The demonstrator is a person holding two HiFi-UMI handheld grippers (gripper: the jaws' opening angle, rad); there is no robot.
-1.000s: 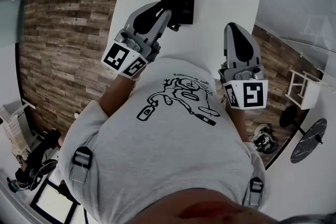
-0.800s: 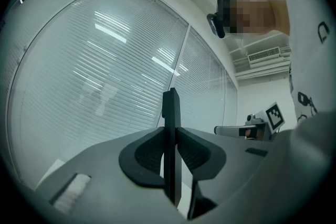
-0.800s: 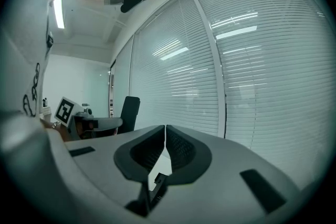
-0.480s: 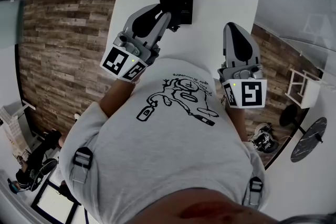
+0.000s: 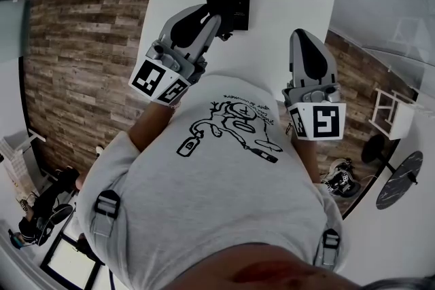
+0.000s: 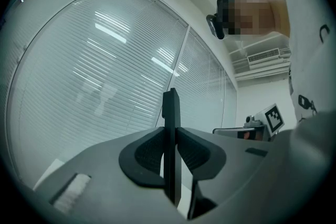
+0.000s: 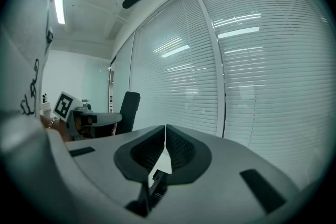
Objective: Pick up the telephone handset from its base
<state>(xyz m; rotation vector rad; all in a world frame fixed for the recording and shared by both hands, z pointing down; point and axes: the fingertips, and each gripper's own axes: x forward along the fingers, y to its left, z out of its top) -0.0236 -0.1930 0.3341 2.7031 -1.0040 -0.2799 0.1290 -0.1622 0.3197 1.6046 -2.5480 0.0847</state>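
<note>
Black telephone handset [image 6: 170,110], thin slab upright edge-on, clamped in left gripper [image 6: 171,136], close by black base [image 5: 242,7]

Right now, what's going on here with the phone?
A person stands at a white table with a handheld gripper in each hand. The left gripper is clamped on the black telephone handset, which stands edge-up between its jaws, close by the base. In the right gripper view it looks raised clear of the table. The right gripper is shut and empty, off to the side of the phone.
</note>
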